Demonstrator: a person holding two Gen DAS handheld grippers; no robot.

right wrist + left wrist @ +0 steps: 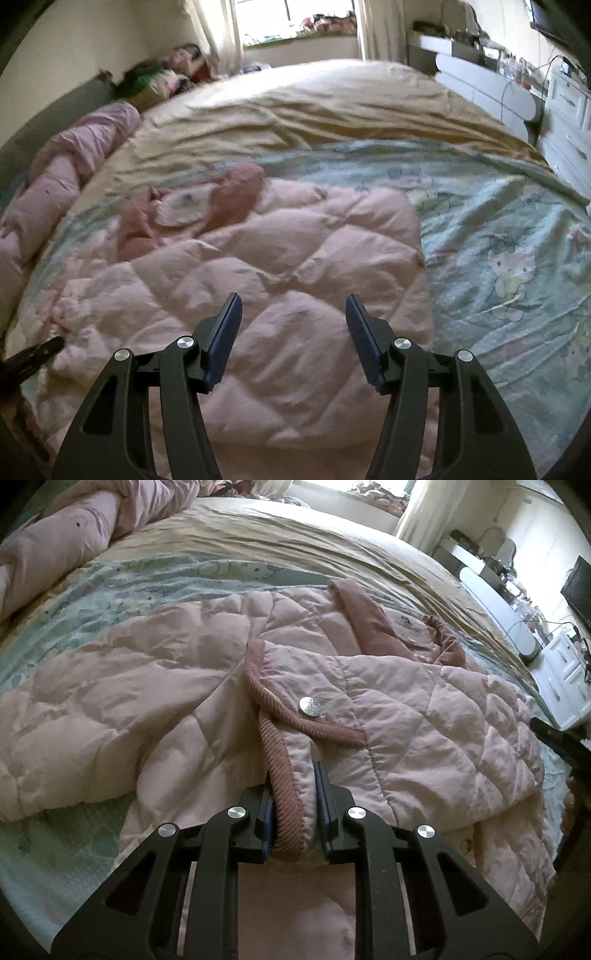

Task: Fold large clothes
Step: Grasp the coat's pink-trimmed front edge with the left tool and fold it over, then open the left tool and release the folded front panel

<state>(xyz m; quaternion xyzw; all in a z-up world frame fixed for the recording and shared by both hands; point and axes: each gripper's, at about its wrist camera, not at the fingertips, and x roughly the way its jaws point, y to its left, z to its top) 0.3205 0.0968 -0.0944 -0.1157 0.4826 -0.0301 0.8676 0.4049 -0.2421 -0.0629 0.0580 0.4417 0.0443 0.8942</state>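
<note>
A pale pink quilted jacket (192, 686) lies spread on the bed, its darker pink collar (373, 627) toward the far side. My left gripper (293, 775) is shut on the jacket's ribbed sleeve cuff (284, 794); the cuff fills the space between the blue pads, just below a silver snap button (309, 706). In the right wrist view the same jacket (295, 280) fills the middle, collar (229, 195) at the far left. My right gripper (293, 301) hovers open above the jacket's body with nothing between its fingers. The left gripper's tip (33, 356) shows at the left edge.
The bed carries a light green cartoon-print sheet (509, 266) and a tan sheet (332, 110) beyond it. A rolled pink duvet (66, 535) lies along the far left. White drawers (569, 122) and a cluttered desk stand to the right, a window behind.
</note>
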